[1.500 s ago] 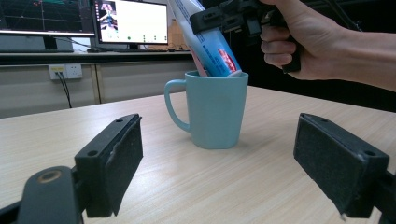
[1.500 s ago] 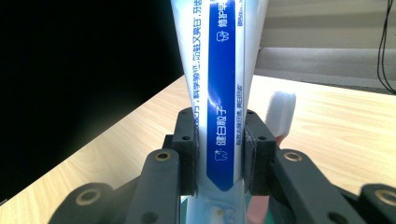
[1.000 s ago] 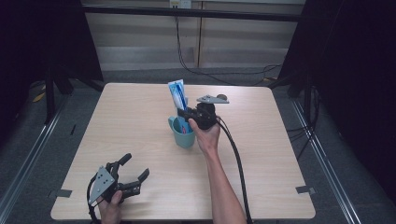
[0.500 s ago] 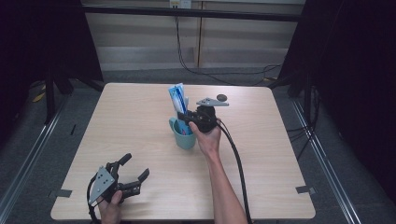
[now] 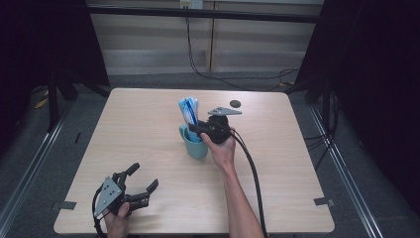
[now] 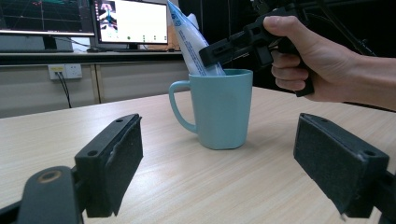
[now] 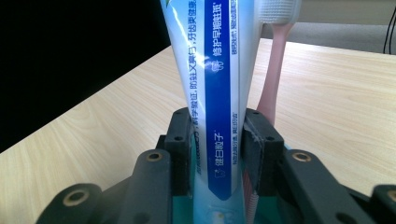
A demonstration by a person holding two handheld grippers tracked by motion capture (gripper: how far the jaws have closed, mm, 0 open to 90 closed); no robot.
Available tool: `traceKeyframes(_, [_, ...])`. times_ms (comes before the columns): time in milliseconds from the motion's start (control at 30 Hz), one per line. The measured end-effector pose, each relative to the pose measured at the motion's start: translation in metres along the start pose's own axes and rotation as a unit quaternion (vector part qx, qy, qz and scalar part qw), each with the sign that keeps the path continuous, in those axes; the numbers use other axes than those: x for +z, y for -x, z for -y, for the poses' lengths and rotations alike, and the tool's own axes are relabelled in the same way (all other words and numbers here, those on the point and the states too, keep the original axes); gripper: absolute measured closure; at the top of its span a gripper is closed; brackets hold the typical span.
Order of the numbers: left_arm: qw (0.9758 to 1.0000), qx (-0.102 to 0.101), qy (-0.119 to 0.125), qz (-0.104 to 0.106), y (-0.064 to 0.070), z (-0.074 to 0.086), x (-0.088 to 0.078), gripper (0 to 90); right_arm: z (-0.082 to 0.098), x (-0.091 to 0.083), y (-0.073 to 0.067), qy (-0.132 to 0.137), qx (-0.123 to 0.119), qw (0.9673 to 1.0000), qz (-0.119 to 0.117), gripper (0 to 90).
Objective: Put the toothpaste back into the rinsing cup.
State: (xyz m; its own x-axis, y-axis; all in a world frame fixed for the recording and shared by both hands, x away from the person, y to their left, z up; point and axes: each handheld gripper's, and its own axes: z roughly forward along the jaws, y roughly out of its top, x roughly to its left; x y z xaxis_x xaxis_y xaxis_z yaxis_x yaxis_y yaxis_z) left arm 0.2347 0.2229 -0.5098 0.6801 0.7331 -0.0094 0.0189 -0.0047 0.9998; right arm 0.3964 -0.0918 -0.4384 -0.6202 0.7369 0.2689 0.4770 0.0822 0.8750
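A light blue mug (image 5: 195, 144) stands near the table's middle, holding a blue and white toothpaste tube (image 5: 188, 110) that leans up out of it. My right gripper (image 5: 194, 130) reaches over the rim from the right. In the right gripper view the tube (image 7: 215, 93) stands between my pads (image 7: 180, 149), which still lie against its two edges; the jaws have just been opening a little. A pink toothbrush (image 7: 273, 70) stands behind the tube. My left gripper (image 5: 143, 176) rests open at the table's front left, with the mug (image 6: 224, 109) ahead of its wide jaws.
A small dark disc (image 5: 235, 103) lies on the table behind the mug. The right gripper's cable (image 5: 250, 168) runs along the forearm to the front edge. Monitors (image 6: 130, 21) stand beyond the table (image 5: 307, 163). Bare wood surrounds the mug.
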Motion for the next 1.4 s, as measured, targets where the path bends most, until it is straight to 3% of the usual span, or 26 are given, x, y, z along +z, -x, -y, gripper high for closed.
traceKeyframes(200, [1.0, 0.0, 0.001, 0.0, 0.0, 0.0, 0.0, 15.7, 0.001, -0.002, 0.001, 0.002, 0.004, 0.9999, -0.009, 56.2])
traceKeyframes(767, [1.0, 0.0, 0.0, 0.0, 0.0, 0.0, 0.0, 15.7, -0.006, -0.017, 0.002, 0.011, 0.01, 0.9999, -0.002, 27.0])
traceKeyframes(1400, [1.0, 0.0, 0.002, 0.0, 0.0, 0.0, 0.0, 15.7, -0.007, -0.045, 0.003, 0.034, 0.018, 0.9991, 0.02, 16.2])
